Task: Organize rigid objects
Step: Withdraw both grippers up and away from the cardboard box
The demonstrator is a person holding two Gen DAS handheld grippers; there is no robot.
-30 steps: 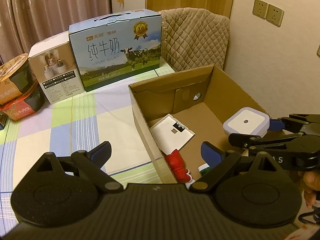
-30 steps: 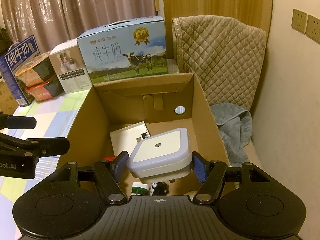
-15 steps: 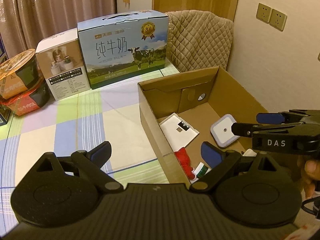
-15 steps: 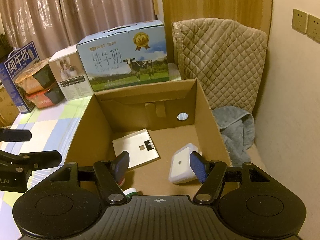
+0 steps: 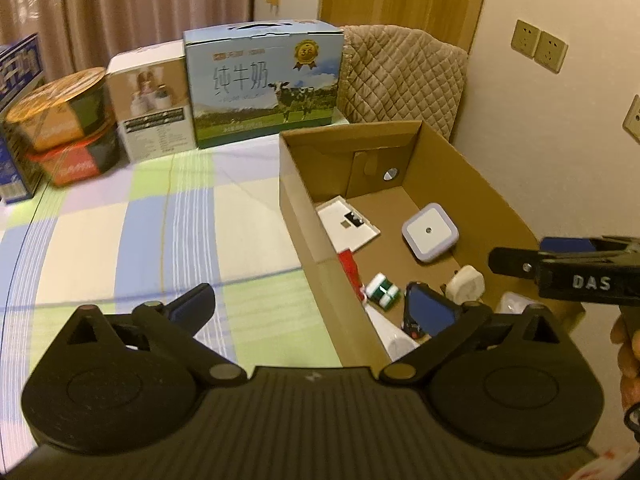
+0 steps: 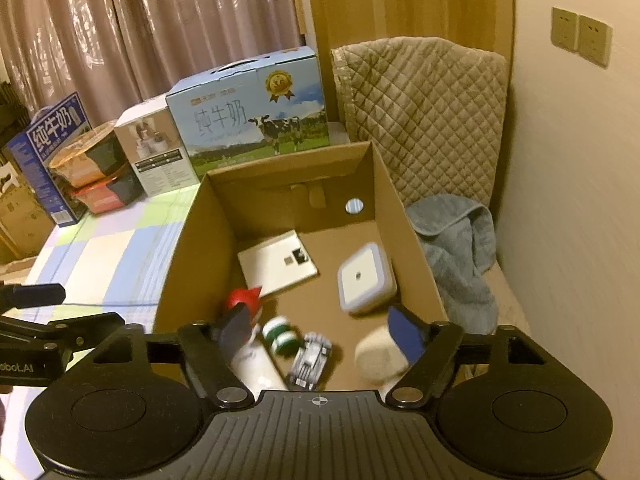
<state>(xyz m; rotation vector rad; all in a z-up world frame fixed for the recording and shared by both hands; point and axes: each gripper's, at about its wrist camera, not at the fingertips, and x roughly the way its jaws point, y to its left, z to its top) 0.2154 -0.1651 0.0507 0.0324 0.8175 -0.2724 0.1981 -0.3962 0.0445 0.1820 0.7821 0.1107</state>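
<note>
2 grippers now stand spread and empty. The right gripper (image 6: 322,330), which 1 second ago pinched the square light (image 6: 366,278), has let it go and drawn back above the box (image 6: 182,248). The light lies flat on the box floor, near the right wall, just beside the white card (image 6: 276,266). The left gripper (image 5: 312,308) hovers over the box's left wall. Judged from this, 1 more item is stowed; another pick probably comes next.

A white square night light (image 6: 365,278) with a lilac rim lies flat in the cardboard box (image 6: 182,248). A flat white card (image 6: 276,268) rests just beside it.
</note>
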